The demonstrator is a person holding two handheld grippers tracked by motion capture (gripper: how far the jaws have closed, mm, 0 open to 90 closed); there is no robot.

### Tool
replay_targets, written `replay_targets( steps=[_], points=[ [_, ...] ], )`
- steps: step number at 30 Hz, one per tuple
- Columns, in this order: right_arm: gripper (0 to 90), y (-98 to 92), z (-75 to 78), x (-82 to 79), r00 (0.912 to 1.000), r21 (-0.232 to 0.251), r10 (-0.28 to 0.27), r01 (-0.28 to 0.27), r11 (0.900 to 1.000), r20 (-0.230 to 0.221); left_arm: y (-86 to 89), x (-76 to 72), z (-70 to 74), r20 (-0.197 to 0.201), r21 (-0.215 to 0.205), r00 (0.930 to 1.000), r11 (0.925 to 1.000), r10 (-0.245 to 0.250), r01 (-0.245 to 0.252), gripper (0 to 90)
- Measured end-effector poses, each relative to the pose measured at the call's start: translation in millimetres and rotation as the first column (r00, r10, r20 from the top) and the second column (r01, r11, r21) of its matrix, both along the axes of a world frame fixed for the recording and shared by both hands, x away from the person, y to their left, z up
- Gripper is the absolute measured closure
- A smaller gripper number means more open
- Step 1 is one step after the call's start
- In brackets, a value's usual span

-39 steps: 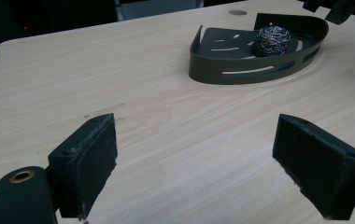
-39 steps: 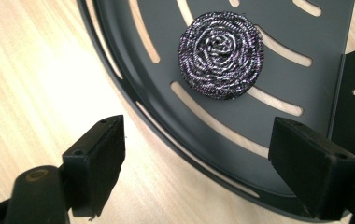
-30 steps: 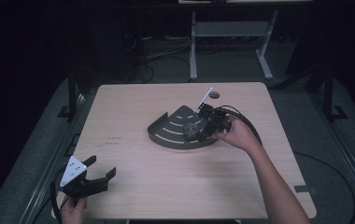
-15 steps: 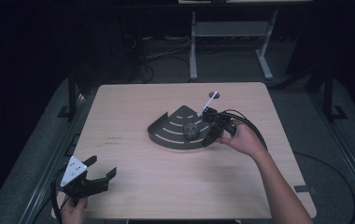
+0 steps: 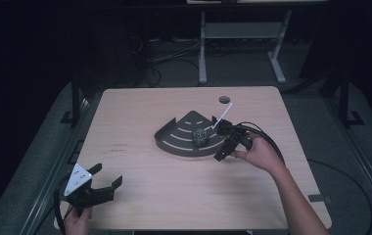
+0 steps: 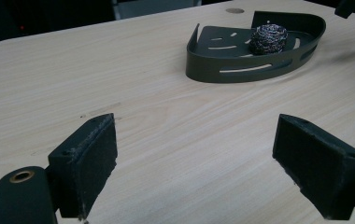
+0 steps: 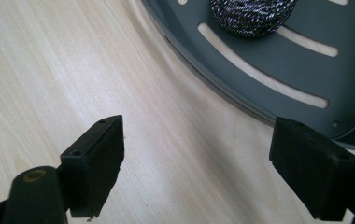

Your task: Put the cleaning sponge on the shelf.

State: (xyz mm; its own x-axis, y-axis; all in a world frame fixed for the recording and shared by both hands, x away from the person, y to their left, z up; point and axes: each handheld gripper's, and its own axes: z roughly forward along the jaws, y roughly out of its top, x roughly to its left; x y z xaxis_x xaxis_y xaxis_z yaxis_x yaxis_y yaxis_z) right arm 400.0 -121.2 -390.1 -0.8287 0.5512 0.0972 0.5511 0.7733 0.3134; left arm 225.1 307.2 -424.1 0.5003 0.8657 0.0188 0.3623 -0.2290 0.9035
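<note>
A dark fan-shaped tray (image 5: pixel 176 142) lies on the middle of the wooden table, and a steel-wool scourer (image 5: pixel 201 136) rests in it near the curved rim. My right gripper (image 5: pixel 221 141) hovers just right of the tray, open and holding nothing. In the right gripper view its jaws (image 7: pixel 196 163) stand wide over bare wood beside the tray's rim (image 7: pixel 306 70), with the scourer (image 7: pixel 252 16) ahead. My left gripper (image 5: pixel 106 175) rests open at the table's near left corner. Its own view (image 6: pixel 208 172) looks across at the tray (image 6: pixel 259 70) and scourer (image 6: pixel 269 38).
A round hole (image 5: pixel 223 100) sits in the tabletop behind the tray. Cables trail from the right gripper over the table's right side. A metal stand (image 5: pixel 238 34) is on the dark floor beyond the far edge.
My right gripper has drawn back from over the tray toward the right, and the scourer now lies uncovered in the tray. The left gripper has not moved.
</note>
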Motion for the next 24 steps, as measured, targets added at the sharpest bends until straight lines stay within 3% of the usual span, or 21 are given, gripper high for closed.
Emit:
replay_targets(
  steps=[17,24],
  points=[
    [17.3,-15.5,-11.5,-14.1,0.9998,0.009,-0.017,0.017,1.0,-0.009,-1.8,0.5,-0.4,-0.001,0.002,1.0,1.0,-0.005,0.005,13.3],
    [17.3,-21.0,-13.8,-22.8,0.9997,0.02,-0.02,0.019,1.0,0.012,-2.6,0.8,-0.6,-0.002,0.003,1.0,1.0,-0.008,0.008,13.3]
  ],
)
